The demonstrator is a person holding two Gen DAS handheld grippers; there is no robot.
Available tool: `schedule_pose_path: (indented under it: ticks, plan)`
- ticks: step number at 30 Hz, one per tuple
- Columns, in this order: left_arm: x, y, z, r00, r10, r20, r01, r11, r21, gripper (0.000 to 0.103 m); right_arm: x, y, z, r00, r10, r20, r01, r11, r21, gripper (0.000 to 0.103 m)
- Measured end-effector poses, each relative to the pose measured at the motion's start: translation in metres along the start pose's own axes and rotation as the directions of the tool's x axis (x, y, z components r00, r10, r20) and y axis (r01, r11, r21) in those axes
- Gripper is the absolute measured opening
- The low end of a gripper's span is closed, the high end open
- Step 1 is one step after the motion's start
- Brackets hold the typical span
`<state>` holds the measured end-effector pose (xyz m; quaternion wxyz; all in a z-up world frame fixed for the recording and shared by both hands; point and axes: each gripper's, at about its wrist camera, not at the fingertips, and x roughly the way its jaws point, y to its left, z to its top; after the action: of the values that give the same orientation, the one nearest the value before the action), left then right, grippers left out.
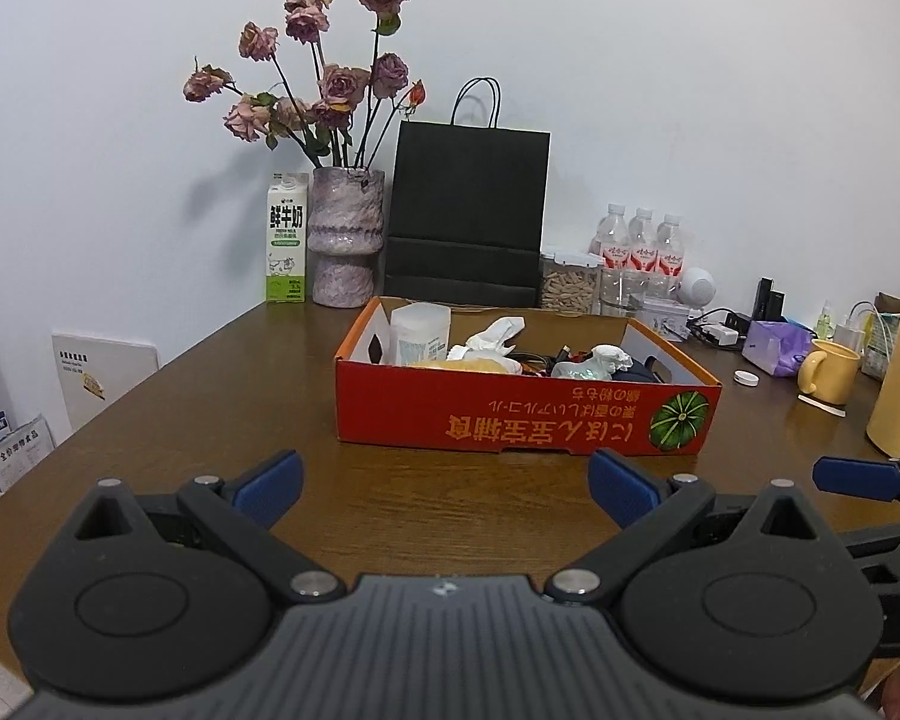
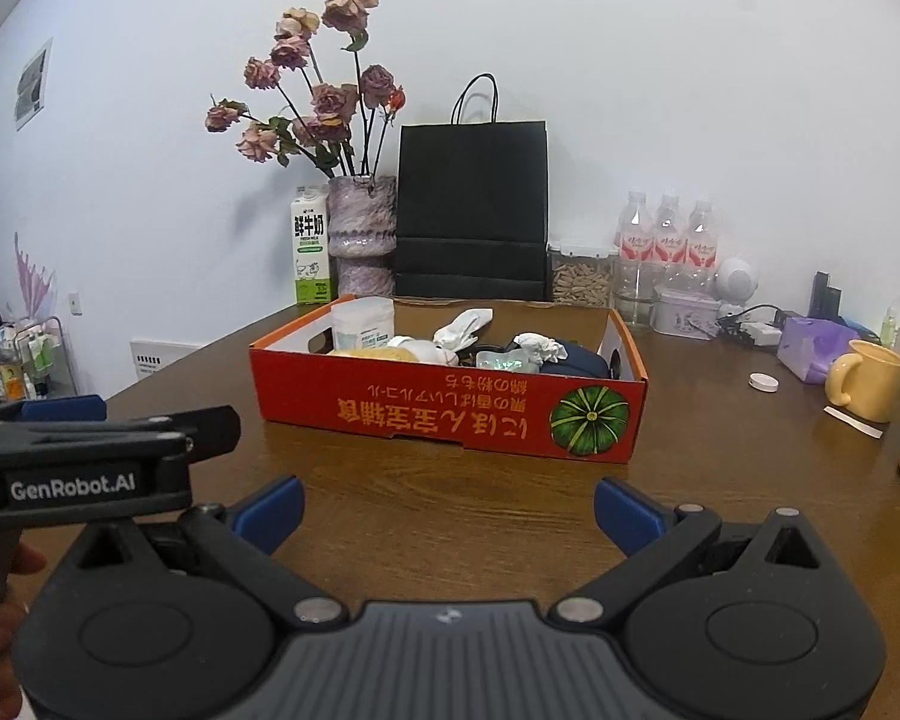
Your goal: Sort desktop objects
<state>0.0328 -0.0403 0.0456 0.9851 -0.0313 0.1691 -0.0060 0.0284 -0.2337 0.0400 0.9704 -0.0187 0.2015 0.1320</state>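
Observation:
A red cardboard box (image 1: 510,414) with a green pumpkin print stands on the brown wooden table (image 1: 210,408); it also shows in the right wrist view (image 2: 438,414). It holds a white container (image 1: 420,333), crumpled tissues (image 1: 492,336), cables and a dark pouch (image 2: 576,360). My left gripper (image 1: 447,489) is open and empty, low over the table in front of the box. My right gripper (image 2: 450,513) is open and empty beside it, also short of the box. Each gripper shows at the edge of the other's view.
Along the wall stand a milk carton (image 1: 286,240), a vase of dried roses (image 1: 345,240), a black paper bag (image 1: 468,216), a jar and water bottles (image 1: 639,240). On the right are a yellow mug (image 2: 867,381), a purple tissue pack (image 2: 810,348), a white cap (image 2: 763,383) and chargers.

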Motion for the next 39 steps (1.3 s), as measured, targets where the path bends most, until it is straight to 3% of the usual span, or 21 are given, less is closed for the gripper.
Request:
schedule_pose_path:
  ticks: [7, 39]
  plan:
    - [-0.014, 0.003, -0.006, 1.0, 0.007, 0.007, -0.007, 1.0, 0.012, 0.103, -0.007, 0.0, -0.007, 1.0, -0.019, -0.017, 0.019, 1.0, 0.021, 0.103]
    - [-0.011, 0.003, -0.01, 1.0, 0.006, -0.011, -0.006, 1.0, 0.005, 0.103, -0.002, 0.001, -0.01, 0.999, -0.009, -0.035, 0.01, 1.0, 0.024, 0.103]
